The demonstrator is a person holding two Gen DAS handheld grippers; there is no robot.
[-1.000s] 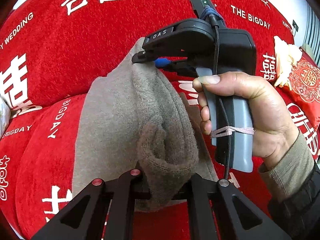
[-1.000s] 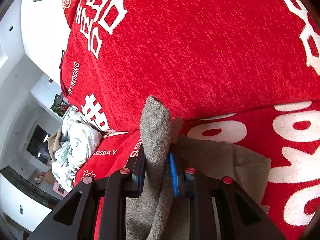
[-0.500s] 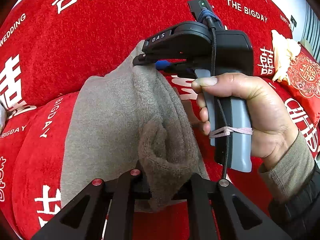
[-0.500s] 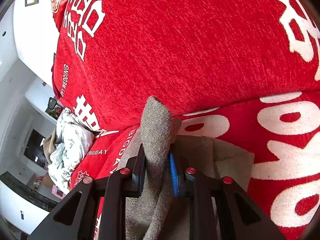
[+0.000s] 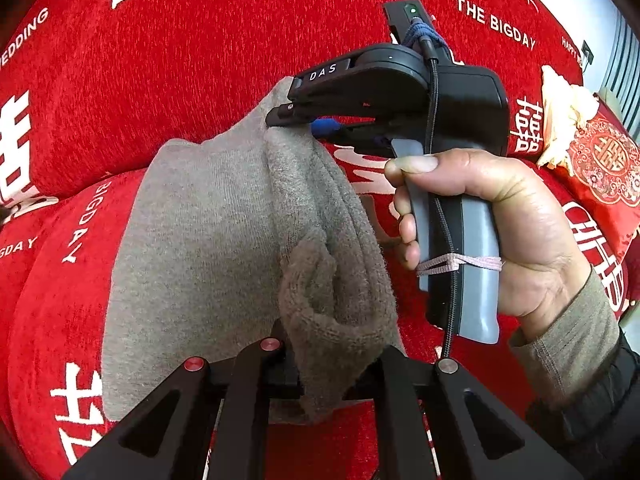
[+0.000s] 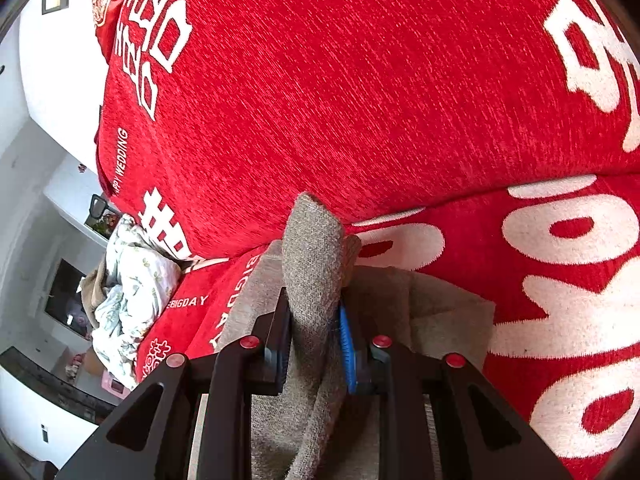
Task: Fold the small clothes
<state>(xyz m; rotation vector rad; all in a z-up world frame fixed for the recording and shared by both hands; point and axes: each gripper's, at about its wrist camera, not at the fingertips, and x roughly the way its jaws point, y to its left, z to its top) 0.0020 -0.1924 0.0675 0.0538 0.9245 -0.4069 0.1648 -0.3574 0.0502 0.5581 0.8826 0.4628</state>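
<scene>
Lying on a red sofa cover (image 5: 200, 60), a grey-brown fleece garment (image 5: 208, 240) is pinched at opposite ends by the left gripper (image 5: 324, 364) and right gripper (image 6: 314, 336).

Gripper (image 6: 314, 340) around grey garment (image 6: 316, 248)

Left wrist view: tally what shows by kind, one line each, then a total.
Grey-brown garment: 1
Grippers: 2, the left gripper and the right gripper, both clamped on the garment
Hand on the right gripper's handle: 1
Red cushions: 2, a lettered cushion and a patterned cushion
Total: 6
</scene>
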